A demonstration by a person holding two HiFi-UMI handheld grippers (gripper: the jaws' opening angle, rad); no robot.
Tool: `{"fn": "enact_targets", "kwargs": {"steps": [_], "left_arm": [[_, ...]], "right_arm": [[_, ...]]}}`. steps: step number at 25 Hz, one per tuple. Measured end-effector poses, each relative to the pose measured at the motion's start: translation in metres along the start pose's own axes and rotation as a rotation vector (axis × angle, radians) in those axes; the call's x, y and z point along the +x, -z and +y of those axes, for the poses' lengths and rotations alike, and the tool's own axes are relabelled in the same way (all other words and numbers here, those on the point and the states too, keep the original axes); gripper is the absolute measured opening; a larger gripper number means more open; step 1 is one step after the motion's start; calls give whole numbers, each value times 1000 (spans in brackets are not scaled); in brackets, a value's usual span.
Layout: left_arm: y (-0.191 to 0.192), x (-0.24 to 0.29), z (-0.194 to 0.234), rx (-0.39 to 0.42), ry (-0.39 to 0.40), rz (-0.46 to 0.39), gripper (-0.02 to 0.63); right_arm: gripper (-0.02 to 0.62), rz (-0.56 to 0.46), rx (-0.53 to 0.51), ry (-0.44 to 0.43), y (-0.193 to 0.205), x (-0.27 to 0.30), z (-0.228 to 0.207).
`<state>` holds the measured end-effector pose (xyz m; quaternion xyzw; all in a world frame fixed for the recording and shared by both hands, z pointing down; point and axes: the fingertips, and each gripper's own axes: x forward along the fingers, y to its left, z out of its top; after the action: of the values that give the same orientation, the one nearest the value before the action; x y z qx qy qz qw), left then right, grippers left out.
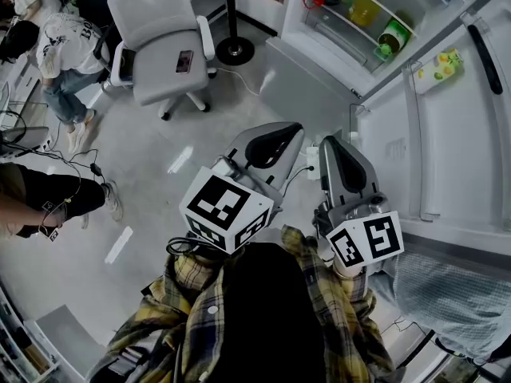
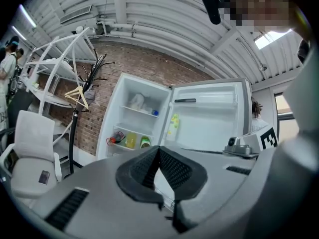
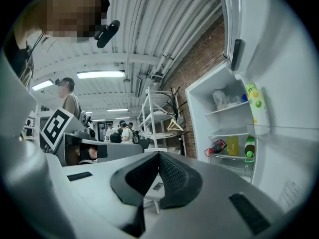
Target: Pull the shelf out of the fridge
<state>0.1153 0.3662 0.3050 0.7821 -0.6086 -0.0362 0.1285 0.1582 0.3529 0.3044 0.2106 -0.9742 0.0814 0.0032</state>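
White and wide open, the fridge (image 1: pixel 297 10) stands ahead of the person, its door (image 1: pixel 455 158) swung to the right with a yellow-green carton (image 1: pixel 439 66) in its rack. Two shelves (image 2: pixel 141 111) sit fully inside the fridge, one above the other. Below them a red-capped, a yellow and a green bottle (image 2: pixel 130 141) are lined up in a row. The left gripper (image 1: pixel 286 132) and the right gripper (image 1: pixel 330 146) are held side by side close to the person's chest, well apart from the fridge and pointing roughly level towards it. Each gripper's own view shows its jaws pressed together with nothing between them. A grey office chair (image 1: pixel 164 46) stands off to the left.
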Motion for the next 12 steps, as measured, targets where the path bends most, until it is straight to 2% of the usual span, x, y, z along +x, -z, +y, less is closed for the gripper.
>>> {"fn": "enact_targets", "kwargs": {"steps": [12], "left_arm": [[-20,21,61,6,8,3,3]], "right_arm": [[17,4,16,6,-5,66,-7]]}}
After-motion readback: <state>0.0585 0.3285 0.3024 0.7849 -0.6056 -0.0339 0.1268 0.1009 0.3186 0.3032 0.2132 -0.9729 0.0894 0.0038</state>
